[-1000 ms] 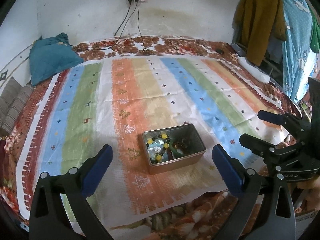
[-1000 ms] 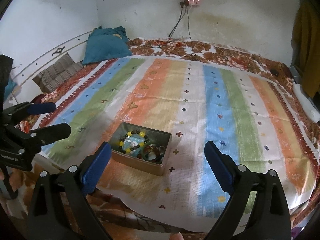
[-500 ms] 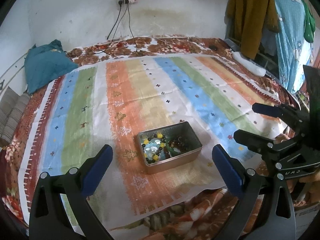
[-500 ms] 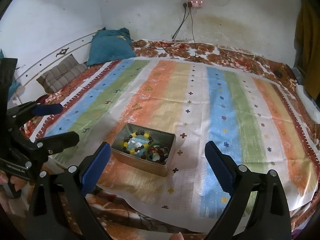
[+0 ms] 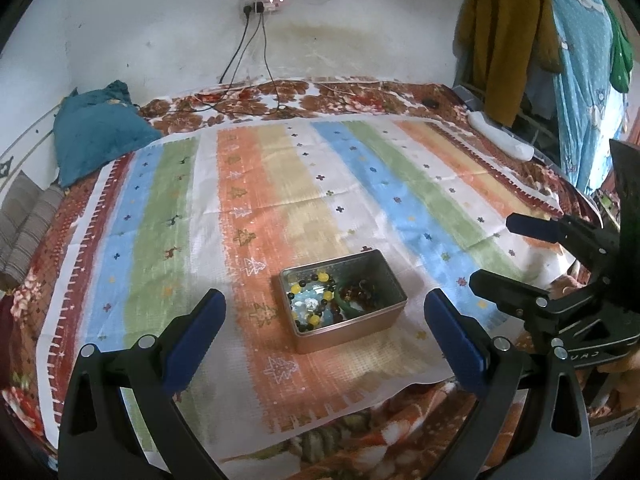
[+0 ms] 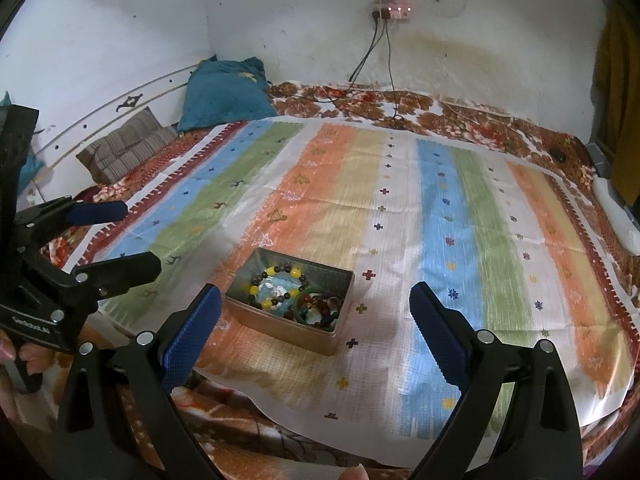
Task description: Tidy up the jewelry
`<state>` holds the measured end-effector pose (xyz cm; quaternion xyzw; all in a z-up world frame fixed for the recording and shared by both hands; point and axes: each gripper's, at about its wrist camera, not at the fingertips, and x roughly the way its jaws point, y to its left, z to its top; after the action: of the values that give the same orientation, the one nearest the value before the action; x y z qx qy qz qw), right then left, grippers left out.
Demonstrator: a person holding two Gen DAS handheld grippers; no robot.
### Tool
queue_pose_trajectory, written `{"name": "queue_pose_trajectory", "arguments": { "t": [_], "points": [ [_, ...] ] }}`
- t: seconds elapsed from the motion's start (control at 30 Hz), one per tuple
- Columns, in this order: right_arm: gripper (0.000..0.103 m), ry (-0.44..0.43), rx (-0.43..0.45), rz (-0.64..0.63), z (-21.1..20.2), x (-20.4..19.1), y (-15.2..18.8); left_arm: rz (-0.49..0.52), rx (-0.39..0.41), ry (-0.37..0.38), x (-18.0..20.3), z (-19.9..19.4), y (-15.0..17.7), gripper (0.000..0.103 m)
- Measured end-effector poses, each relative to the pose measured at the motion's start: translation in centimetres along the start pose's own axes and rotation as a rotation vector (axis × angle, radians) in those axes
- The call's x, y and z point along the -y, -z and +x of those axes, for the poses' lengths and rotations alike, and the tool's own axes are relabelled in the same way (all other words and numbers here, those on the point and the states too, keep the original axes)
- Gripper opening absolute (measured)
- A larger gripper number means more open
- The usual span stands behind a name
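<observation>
- The left gripper [image 5: 322,326] has its jaws spread wide, blue pads [image 5: 194,332] well apart, and grips nothing; in the right wrist view it shows at 9 o'clock [image 6: 120,236], also wide apart and empty.
- The right gripper [image 6: 316,330] is likewise spread wide with nothing between its pads [image 6: 438,334]; in the left wrist view it sits at 3 o'clock [image 5: 504,254], jaws parted.
- A tin [image 5: 352,330] lies on the mat [image 5: 168,208], on the orange stripe near the mat's front edge, just ahead of both grippers and touched by neither.
- In the left wrist view the tin lies between the two pads, a little toward 1 o'clock; in the right wrist view [image 6: 280,330] it lies toward 11 o'clock, nearer the left pad.
- Inside the tin, a bracelet [image 5: 312,300] of yellow and dark beads rings a pale blue piece at the 9 o'clock end.
- A green bangle [image 6: 314,304] and reddish-brown beads [image 5: 362,290] fill the other end; the small pieces among them are too tangled to tell apart.
- The striped mat covers a floral bedspread [image 5: 320,96], which shows along the far and near edges.
- A teal pillow [image 5: 96,128] rests at 10 o'clock, with a striped cushion [image 6: 124,148] beside it by the wall.
- A socket [image 6: 390,12] with red lights hangs at 12 o'clock, its cables [image 5: 240,52] trailing down onto the bedspread.
- Clothes [image 5: 516,40] hang at 2 o'clock in the left wrist view.
- A white object [image 5: 500,138] lies along the bed's right edge below the clothes.
</observation>
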<state>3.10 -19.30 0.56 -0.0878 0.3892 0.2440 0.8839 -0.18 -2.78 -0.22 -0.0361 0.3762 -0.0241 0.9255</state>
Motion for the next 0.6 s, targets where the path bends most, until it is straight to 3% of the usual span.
{"name": "queue_pose_trajectory", "arguments": {
  "t": [0.6],
  "points": [
    [0.097,-0.007,0.017,-0.003,-0.54,-0.04,-0.02,0.025,0.012,0.002,0.71,-0.02,0.04,0.097]
  ]
}}
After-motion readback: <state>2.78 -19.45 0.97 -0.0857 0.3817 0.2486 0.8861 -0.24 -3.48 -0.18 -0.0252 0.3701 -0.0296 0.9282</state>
